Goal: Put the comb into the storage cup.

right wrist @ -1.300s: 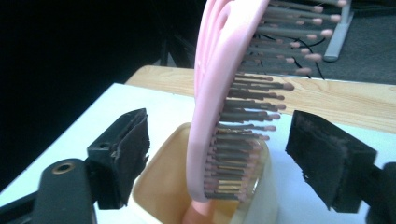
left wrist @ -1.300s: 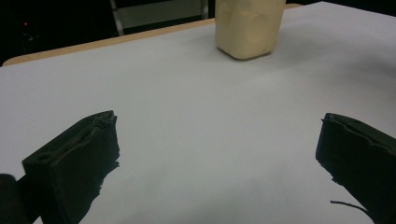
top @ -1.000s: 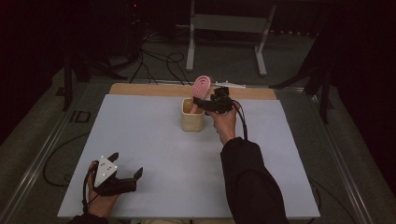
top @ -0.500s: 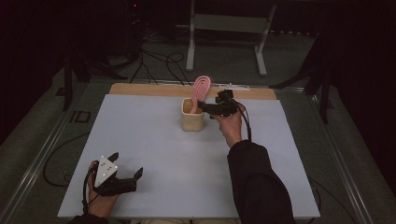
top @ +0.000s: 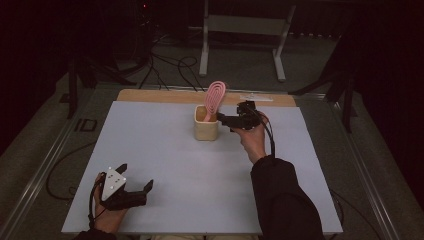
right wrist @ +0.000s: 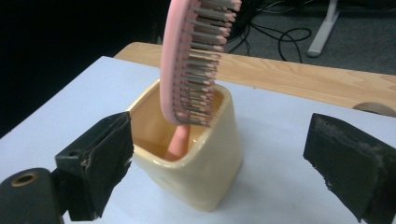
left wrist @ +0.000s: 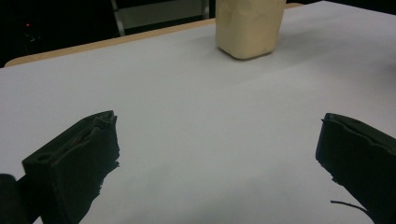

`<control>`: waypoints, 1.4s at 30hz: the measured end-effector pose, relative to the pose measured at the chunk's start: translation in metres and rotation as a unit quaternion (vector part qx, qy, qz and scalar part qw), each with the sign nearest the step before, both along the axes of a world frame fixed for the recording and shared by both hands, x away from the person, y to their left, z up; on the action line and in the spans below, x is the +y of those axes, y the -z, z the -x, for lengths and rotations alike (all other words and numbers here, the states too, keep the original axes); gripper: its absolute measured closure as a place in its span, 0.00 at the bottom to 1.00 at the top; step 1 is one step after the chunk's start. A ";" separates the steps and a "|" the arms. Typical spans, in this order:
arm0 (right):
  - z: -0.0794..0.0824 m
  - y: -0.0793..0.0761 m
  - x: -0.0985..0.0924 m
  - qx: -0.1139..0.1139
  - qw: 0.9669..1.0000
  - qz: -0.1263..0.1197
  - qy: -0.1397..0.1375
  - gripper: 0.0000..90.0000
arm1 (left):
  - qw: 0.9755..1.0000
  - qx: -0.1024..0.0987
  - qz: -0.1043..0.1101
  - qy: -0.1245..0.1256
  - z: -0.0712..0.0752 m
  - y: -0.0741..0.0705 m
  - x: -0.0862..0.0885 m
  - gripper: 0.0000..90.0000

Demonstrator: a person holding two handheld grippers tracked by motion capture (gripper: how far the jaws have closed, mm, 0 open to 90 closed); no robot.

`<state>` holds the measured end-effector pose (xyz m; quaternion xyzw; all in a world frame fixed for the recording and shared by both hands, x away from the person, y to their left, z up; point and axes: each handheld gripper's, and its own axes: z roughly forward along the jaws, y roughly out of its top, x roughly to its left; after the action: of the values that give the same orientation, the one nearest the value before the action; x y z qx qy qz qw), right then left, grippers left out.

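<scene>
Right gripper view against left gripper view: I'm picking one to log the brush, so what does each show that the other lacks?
The right gripper view alone has the pink hairbrush, handle down inside the cup, bristles toward the camera, plus floor cables. The left gripper view alone has a broad stretch of bare white table. Both share the cream cup and a pair of open black jaws.
</scene>
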<state>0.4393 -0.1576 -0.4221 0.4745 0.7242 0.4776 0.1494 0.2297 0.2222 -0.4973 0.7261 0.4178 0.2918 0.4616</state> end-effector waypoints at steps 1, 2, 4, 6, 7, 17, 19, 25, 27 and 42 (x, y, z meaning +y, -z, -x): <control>0.001 0.000 -0.001 -0.001 1.000 0.003 0.001 0.09 | 1.000 0.000 0.000 0.000 0.000 0.000 0.000 0.00; 0.003 0.001 -0.002 -0.002 1.000 0.006 -0.001 0.09 | 1.000 0.000 0.001 0.000 0.000 0.000 0.000 0.00; 0.006 0.001 -0.004 -0.004 1.000 0.008 -0.002 0.09 | 1.000 -0.001 0.001 0.000 0.000 0.000 0.000 0.00; 0.009 0.001 -0.006 -0.008 1.000 0.014 -0.002 0.09 | 1.000 0.000 0.000 0.000 0.000 0.000 0.000 0.00; 0.010 0.001 -0.007 -0.013 1.000 0.018 -0.001 0.09 | 1.000 0.001 0.000 0.000 0.000 0.000 0.000 0.00; 0.025 0.007 -0.013 -0.025 0.998 0.053 -0.014 0.09 | 1.000 0.002 0.000 -0.001 0.000 0.001 0.000 0.00; 0.029 0.008 -0.014 -0.028 0.997 0.063 -0.017 0.10 | 1.000 0.002 0.000 -0.001 0.000 0.001 0.000 0.00; 0.039 0.013 -0.020 -0.017 0.997 0.073 -0.011 0.11 | 1.000 0.003 -0.002 -0.003 -0.001 0.001 0.000 0.00; 0.041 0.013 -0.021 -0.017 0.997 0.077 -0.011 0.10 | 1.000 0.003 -0.003 -0.003 -0.001 0.001 0.000 0.00; 0.073 0.020 -0.039 -0.040 0.993 0.114 -0.018 0.09 | 1.000 0.005 -0.004 -0.008 -0.001 0.002 -0.001 0.00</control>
<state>0.3661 -0.1964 -0.4417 0.4218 0.7755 0.4135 0.2228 0.2304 0.2217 -0.4993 0.7261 0.4245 0.2934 0.4544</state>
